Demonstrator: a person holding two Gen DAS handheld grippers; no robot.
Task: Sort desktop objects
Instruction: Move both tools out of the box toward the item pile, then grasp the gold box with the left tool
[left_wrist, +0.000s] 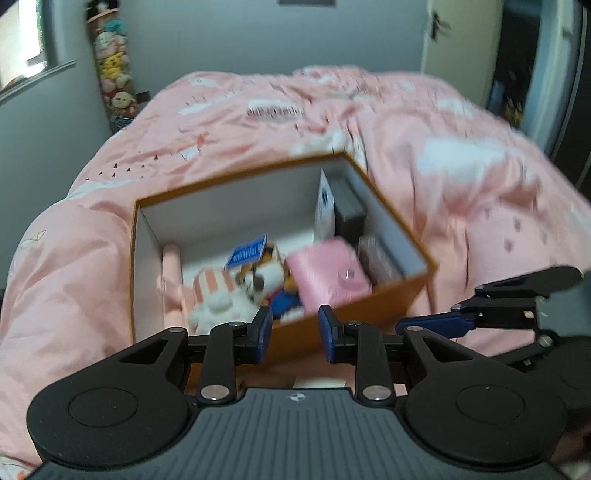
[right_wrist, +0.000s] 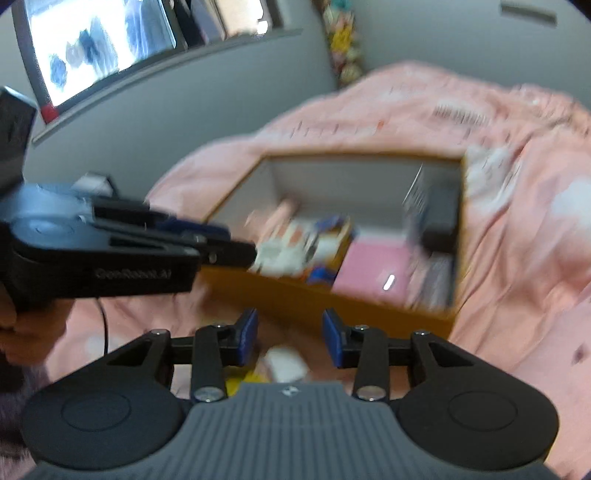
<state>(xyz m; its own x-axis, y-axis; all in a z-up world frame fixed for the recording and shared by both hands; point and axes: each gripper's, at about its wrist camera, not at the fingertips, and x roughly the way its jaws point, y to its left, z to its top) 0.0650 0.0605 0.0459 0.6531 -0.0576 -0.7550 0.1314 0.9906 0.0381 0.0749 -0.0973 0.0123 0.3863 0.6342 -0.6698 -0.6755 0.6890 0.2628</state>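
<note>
An open orange box (left_wrist: 391, 299) with white inner walls sits on the pink bed. It holds a pink case (left_wrist: 325, 277), a white and striped plush (left_wrist: 218, 295), a brown and white plush (left_wrist: 266, 280), a blue card (left_wrist: 247, 254), a dark box (left_wrist: 349, 214) and other items. My left gripper (left_wrist: 295, 332) is open and empty just before the box's near wall. My right gripper (right_wrist: 290, 336) is open and empty, above a small white object (right_wrist: 284, 363) on the bed. The box shows blurred in the right wrist view (right_wrist: 332, 295).
A pink bedspread (left_wrist: 461, 184) covers the bed. The right gripper shows at the right edge of the left wrist view (left_wrist: 498, 314); the left one (right_wrist: 110, 243) reaches in from the left of the right wrist view. A plush-toy column (left_wrist: 112, 70) stands by the wall.
</note>
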